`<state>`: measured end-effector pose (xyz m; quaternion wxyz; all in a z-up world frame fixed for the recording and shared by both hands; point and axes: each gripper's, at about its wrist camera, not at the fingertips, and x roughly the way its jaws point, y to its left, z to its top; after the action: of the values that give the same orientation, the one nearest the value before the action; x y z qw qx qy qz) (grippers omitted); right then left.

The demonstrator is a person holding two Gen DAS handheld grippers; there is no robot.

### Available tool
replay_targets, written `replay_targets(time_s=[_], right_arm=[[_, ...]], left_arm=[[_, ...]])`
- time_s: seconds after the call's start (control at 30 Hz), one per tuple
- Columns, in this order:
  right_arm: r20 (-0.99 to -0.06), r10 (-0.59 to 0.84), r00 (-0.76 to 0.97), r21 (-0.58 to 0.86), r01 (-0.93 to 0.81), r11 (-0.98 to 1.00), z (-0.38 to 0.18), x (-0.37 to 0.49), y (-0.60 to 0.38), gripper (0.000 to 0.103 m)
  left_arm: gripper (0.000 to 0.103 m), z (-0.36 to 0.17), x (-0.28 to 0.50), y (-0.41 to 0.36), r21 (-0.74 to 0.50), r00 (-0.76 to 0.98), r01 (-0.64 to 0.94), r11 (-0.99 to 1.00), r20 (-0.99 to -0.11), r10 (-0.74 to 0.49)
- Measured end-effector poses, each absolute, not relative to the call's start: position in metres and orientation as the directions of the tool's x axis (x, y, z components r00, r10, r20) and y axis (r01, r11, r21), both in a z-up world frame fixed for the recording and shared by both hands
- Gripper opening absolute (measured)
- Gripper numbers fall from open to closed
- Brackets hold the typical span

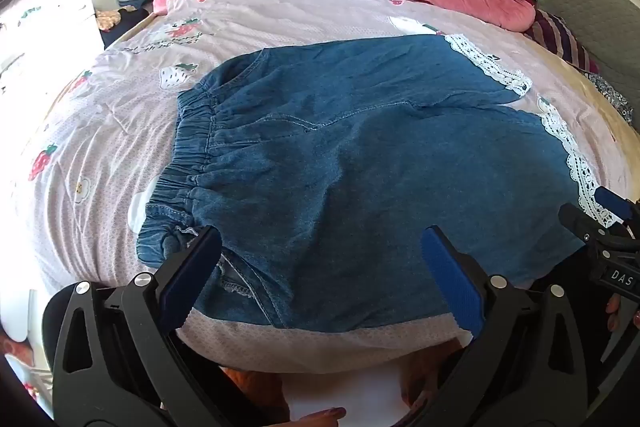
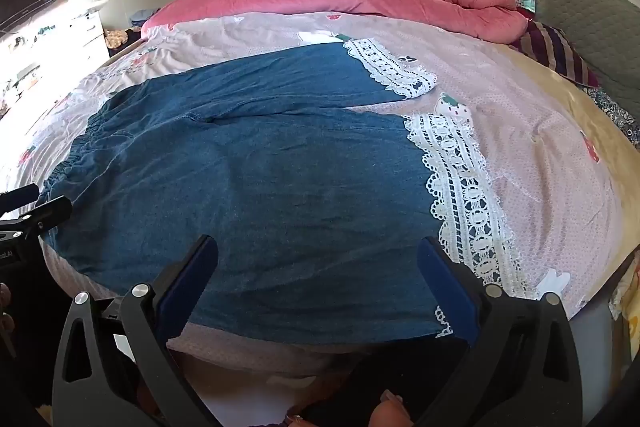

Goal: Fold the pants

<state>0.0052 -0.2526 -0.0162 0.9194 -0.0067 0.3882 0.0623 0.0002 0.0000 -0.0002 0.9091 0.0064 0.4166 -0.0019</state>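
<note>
Bedroom setup: denim pants [image 1: 360, 155] spread flat on the bed [image 1: 92, 155], lace cuffs [image 2: 460, 187] toward 3 o'clock, I think. Left tool [image 1: 320, 275] and right tool [image 2: 318, 279] both gape wide, holding nothing.

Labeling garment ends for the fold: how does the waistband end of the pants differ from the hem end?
1. The waistband is gathered, puckered denim; the hems lie flat, trimmed with white lace.
2. The waistband is one continuous edge; the hems are two separate leg ends.
3. The waistband lies by the left gripper, the near hem by the right gripper.
Shared: both rest on the bedsheet, ungripped.
</note>
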Motion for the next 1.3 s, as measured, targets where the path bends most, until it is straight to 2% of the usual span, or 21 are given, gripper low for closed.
replay_targets(time_s=[1.3], right_arm=[[-0.684,0.101,0.722,0.009,-0.130,0.991,-0.008,-0.001,-0.245,0.099]], left_arm=[[0.094,-0.002,-0.001,0.000,0.003,0.650,0.015,1.000,-0.760,-0.007]])
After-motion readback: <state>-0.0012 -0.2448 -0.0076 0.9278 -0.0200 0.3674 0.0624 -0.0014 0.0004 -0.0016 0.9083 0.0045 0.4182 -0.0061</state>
